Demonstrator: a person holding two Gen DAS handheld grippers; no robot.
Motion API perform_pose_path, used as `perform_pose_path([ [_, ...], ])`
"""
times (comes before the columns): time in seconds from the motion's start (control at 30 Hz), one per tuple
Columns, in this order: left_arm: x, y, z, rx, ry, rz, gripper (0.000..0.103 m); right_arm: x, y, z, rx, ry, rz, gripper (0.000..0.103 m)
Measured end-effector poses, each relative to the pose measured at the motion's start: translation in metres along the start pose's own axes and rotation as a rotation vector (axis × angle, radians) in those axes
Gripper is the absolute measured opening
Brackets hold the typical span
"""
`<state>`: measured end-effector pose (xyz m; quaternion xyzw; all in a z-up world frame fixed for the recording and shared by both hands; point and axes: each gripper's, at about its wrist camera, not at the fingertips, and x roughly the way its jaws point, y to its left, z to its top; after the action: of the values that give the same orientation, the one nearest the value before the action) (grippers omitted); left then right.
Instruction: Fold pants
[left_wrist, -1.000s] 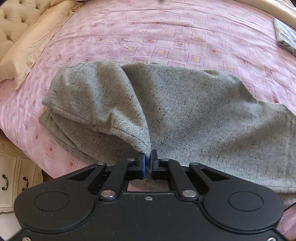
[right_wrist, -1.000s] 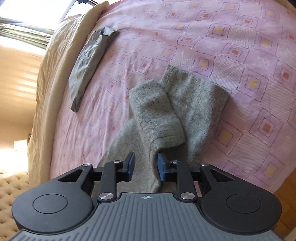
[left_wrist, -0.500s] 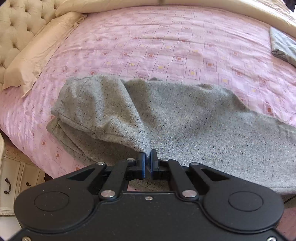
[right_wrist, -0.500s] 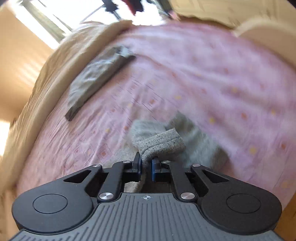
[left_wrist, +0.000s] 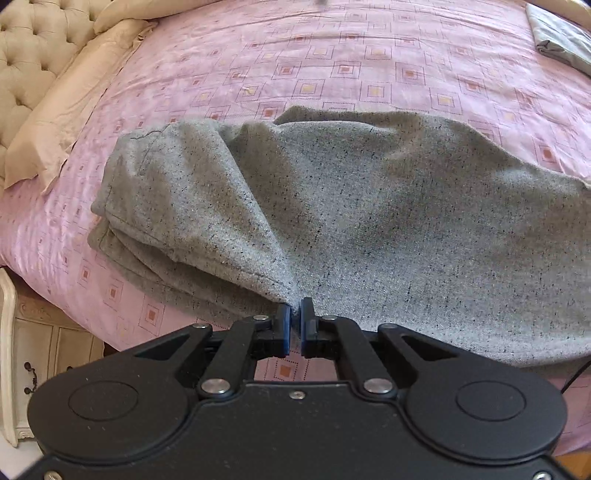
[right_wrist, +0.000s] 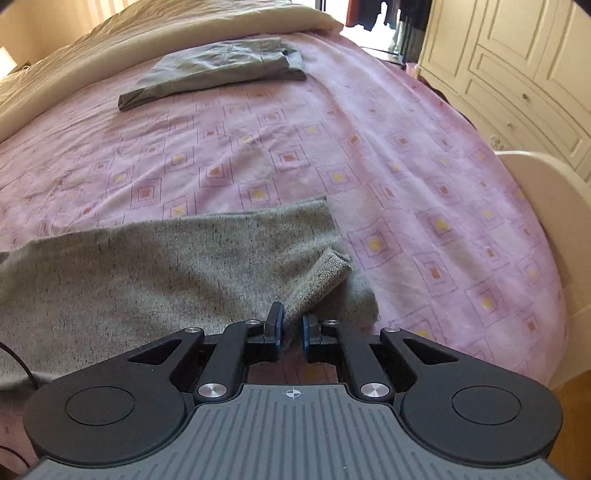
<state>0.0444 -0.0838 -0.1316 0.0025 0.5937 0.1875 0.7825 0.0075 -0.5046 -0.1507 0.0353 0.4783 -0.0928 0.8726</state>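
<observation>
Your left gripper (left_wrist: 294, 317) has its fingers pinched together on a corner of the grey speckled pants (left_wrist: 388, 229), at the waist end, where the knit bunches into a point right between the blue pads. From that pinch the cloth runs away from you in a raised ridge, with the waistband layers folded in a stack to the left of it. The pants lie across the near side of the bed, on the pink bedspread (left_wrist: 332, 62) with its pattern of small squares, and the legs stretch off to the right.

Your right gripper (right_wrist: 292, 328) has just been closing its fingers, and they now clamp a ribbed ankle cuff (right_wrist: 325, 273) of the pants, which rises from the pads up and to the right. The other leg lies flat behind it, its hem ending on the bedspread.

A second garment, a grey-green folded garment (right_wrist: 221, 70), lies well apart from the pants at the far side of the bed, just beside a rolled beige duvet (right_wrist: 184, 26). A beige pillow (left_wrist: 66, 122) and a tufted headboard (left_wrist: 33, 48) sit at the upper left in the left view; cream cabinet doors (right_wrist: 524, 55) stand to the right in the right view.

No brand, label or readable writing shows on anything.
</observation>
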Motion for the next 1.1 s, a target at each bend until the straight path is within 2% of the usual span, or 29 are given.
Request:
perform_pose_path([
  [0.1,-0.008,0.007,-0.001,-0.037,-0.021,-0.017,0.007,-0.014,0.004,0.013,-0.052,-0.119,0.011,0.010],
  [0.13,-0.006,0.007,-0.005,-0.034,-0.013,-0.018,0.007,-0.013,0.002,0.013,-0.057,-0.126,0.006,0.010],
  [0.23,0.011,-0.001,-0.012,-0.004,0.037,-0.027,0.010,0.018,-0.012,0.005,-0.010,0.015,-0.027,0.010],
  [0.3,0.017,-0.008,-0.013,0.021,0.047,-0.012,0.010,0.029,-0.012,-0.002,-0.028,0.058,-0.047,0.010],
  [0.47,0.016,-0.009,-0.011,0.027,0.044,-0.008,0.010,0.011,-0.012,0.005,0.001,-0.004,-0.024,0.010],
  [0.5,0.019,-0.009,-0.011,0.024,0.056,-0.009,0.010,0.013,-0.015,0.006,0.020,0.007,-0.027,0.012],
  [0.57,0.024,-0.010,-0.014,0.031,0.071,-0.004,0.010,0.023,-0.023,0.004,0.049,0.083,-0.043,0.026],
  [0.6,0.025,-0.011,-0.014,0.035,0.070,-0.001,0.010,0.024,-0.028,0.002,0.074,0.101,-0.039,0.028],
  [0.7,0.026,-0.014,-0.013,0.043,0.065,0.011,0.010,0.006,-0.041,0.004,0.144,0.052,0.005,0.031],
  [0.87,0.031,-0.014,-0.012,0.017,0.090,0.020,0.010,-0.014,-0.047,0.027,0.074,-0.080,-0.023,0.033],
  [1.0,0.033,-0.016,-0.012,0.011,0.101,0.036,0.010,0.014,-0.045,0.050,-0.025,-0.037,0.057,0.033],
  [1.1,0.033,-0.018,-0.012,0.011,0.105,0.049,0.010,0.044,-0.040,0.062,-0.086,-0.005,0.073,0.033],
])
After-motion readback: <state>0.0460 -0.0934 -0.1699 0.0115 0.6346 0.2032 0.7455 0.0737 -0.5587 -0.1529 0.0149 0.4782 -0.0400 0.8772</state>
